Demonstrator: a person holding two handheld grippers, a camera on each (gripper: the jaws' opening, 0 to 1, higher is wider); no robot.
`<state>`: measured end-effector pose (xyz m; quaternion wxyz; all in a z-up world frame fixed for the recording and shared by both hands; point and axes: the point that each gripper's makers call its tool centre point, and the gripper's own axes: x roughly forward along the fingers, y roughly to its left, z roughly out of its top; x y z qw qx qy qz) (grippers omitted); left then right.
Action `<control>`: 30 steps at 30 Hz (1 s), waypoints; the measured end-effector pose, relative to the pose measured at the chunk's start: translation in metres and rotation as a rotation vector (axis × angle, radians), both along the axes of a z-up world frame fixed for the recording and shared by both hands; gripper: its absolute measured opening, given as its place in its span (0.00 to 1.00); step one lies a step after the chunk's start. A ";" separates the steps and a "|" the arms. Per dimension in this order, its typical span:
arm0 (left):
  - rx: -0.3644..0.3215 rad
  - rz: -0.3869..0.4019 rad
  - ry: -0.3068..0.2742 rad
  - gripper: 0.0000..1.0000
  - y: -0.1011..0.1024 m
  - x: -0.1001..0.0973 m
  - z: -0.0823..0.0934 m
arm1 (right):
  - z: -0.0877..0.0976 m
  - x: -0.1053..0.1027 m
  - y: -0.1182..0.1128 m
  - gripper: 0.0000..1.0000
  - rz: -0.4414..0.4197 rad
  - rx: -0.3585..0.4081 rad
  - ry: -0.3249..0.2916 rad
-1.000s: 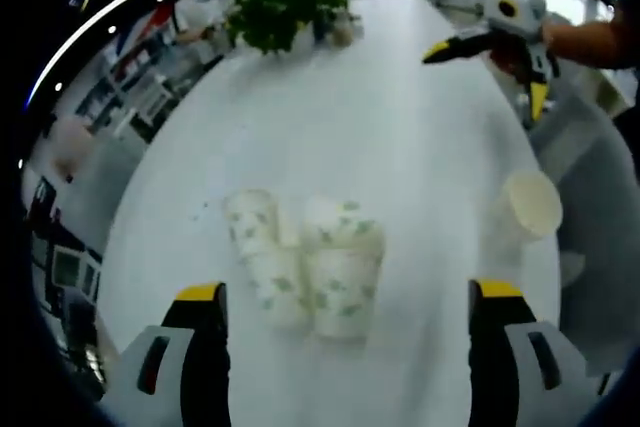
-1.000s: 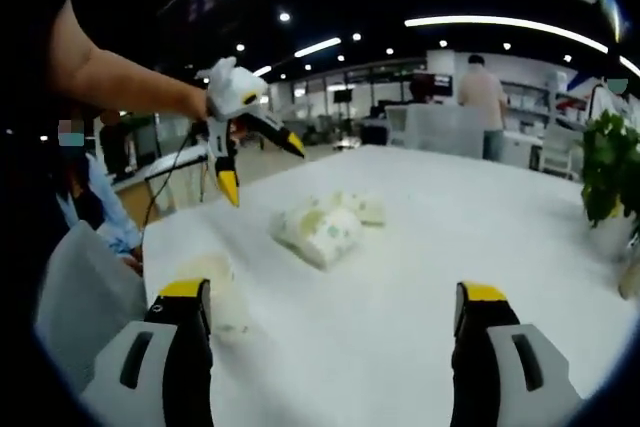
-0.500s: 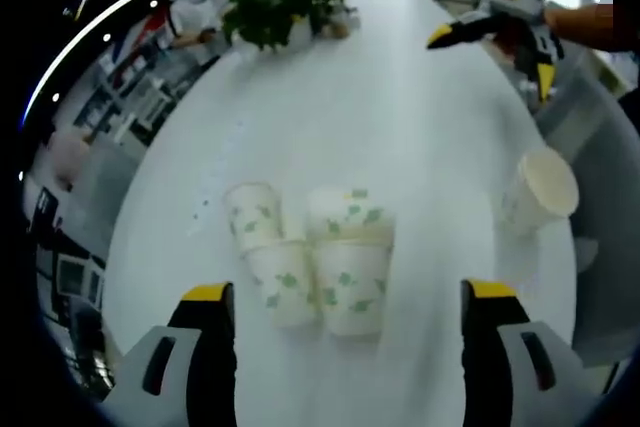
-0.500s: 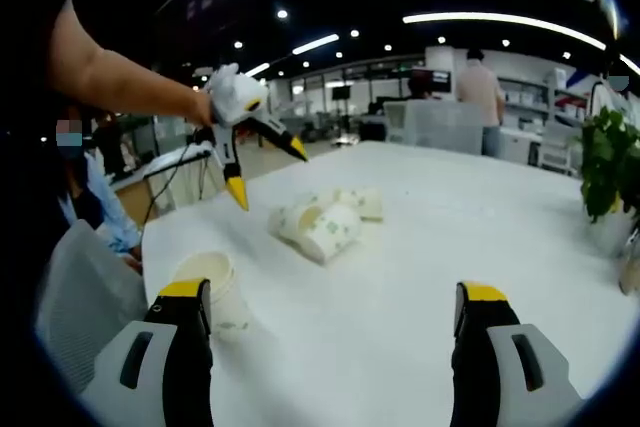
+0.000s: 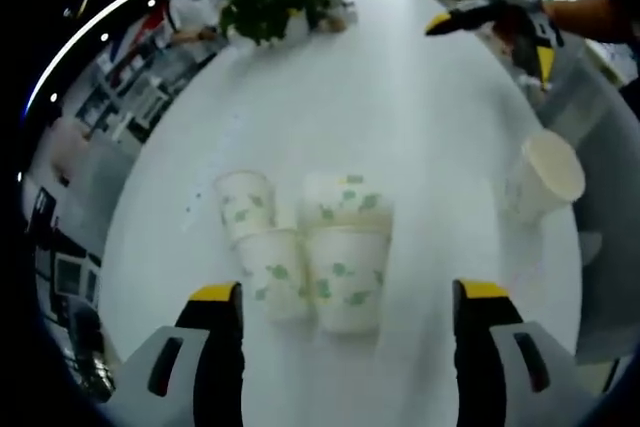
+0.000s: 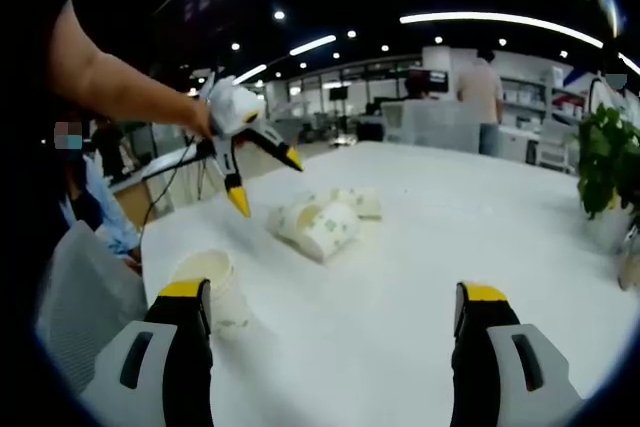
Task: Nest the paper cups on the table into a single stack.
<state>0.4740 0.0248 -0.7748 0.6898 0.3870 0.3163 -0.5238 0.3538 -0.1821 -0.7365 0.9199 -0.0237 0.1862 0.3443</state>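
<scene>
The right tongs [image 6: 335, 322] gape wide over the white bench [image 6: 450, 237]. Patterned cups [image 6: 322, 222] lie clustered mid-bench (on their sides), a plain cup [image 6: 207, 285] upright near the edge, the left tongs [image 6: 262, 175] spread above them.

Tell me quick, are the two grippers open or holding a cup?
Left gripper: open, holding nothing, jaws wide apart above the cups.
Right gripper: open, holding nothing, over the table.

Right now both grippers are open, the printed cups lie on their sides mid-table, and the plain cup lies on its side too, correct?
Not quite. The plain cup stands upright near the table edge, as the right gripper view shows. The printed cups do lie on their sides, and the left gripper and right gripper are open.
</scene>
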 end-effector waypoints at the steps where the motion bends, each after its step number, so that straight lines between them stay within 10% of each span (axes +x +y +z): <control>1: 0.002 0.000 0.000 0.84 0.000 0.000 -0.001 | 0.000 0.000 0.000 1.00 0.001 -0.001 0.000; 30: 0.042 -0.015 0.068 0.55 -0.040 0.009 -0.048 | -0.007 -0.004 -0.011 1.00 -0.026 0.003 0.029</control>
